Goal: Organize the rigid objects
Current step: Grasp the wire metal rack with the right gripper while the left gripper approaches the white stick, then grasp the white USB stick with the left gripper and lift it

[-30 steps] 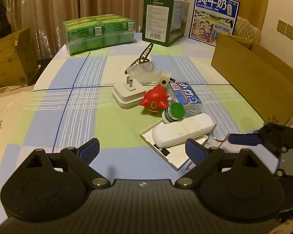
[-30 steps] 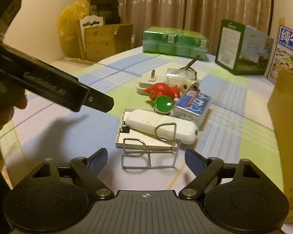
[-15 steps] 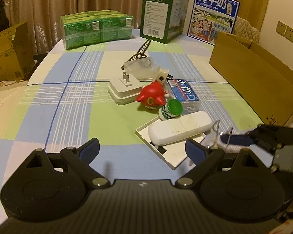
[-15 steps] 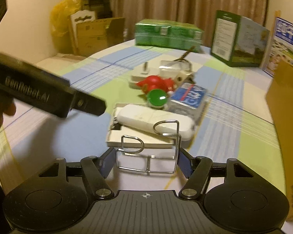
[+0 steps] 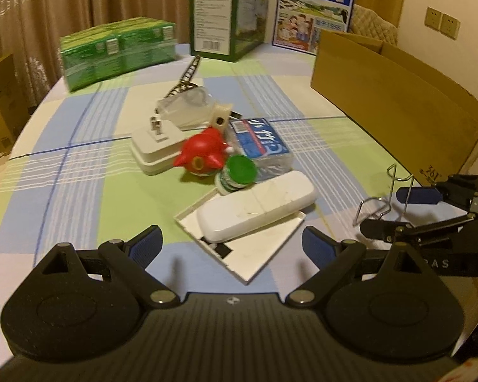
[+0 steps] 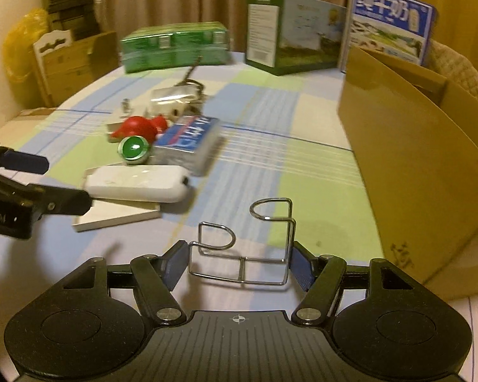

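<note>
My right gripper (image 6: pixel 239 265) is shut on a bent wire holder (image 6: pixel 242 254), which hangs clear of the checked tablecloth, right of the pile. In the left wrist view the same wire holder (image 5: pixel 382 200) shows in the right gripper (image 5: pixel 396 211) at the far right. My left gripper (image 5: pixel 234 242) stands open, nothing between its pads, just short of a white oblong case (image 5: pixel 255 210) lying on a flat white lid (image 5: pixel 264 245). Behind them sit a green-capped bottle (image 5: pixel 239 172), a red toy (image 5: pixel 204 156), a blue pack (image 5: pixel 261 143) and a white plug adapter (image 5: pixel 156 149).
An open cardboard box (image 5: pixel 398 108) stands along the table's right side. At the back are wrapped green packs (image 5: pixel 118 47), a green carton (image 5: pixel 223 12) and a blue milk carton (image 5: pixel 315 9). A clear plastic piece (image 5: pixel 188 108) lies behind the plug.
The right gripper closed on the wire holder, lifted it off the table by the white case and carried it to the right. The left gripper moved in closer to the pile.
</note>
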Demonstrator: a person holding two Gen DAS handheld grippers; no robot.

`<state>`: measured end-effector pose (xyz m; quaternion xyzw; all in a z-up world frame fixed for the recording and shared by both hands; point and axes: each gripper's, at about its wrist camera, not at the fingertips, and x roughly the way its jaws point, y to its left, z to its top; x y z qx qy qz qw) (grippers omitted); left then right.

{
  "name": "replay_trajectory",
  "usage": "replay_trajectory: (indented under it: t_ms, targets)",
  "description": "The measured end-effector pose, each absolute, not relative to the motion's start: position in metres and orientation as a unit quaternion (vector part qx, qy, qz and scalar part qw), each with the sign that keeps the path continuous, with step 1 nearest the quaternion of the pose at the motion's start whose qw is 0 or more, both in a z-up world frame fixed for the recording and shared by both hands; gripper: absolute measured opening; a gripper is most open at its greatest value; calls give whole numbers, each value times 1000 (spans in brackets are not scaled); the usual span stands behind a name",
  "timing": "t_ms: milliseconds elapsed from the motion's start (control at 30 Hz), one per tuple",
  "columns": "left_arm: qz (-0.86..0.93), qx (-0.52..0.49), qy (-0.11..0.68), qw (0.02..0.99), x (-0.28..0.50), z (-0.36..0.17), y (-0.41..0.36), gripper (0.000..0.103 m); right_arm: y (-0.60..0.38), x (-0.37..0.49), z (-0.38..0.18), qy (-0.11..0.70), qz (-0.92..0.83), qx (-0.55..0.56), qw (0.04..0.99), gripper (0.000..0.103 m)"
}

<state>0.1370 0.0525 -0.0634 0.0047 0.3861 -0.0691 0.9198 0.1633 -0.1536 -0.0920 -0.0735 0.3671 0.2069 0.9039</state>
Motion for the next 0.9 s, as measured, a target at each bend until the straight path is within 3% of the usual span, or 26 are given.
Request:
replay_trajectory:
  t_ms: [333,633,900]
  targets:
    - [-75,9,389,918,142,-68,48,93,-161,166,-97,379,182,-50,906,69]
    - [-90,34,385,918,149,-71,40,91,-163,164,-98,377,180,-40,908,65]
    - [-106,80,382,915,167,-77,34,81,-166,166,-93,376,169,-30,911,65]
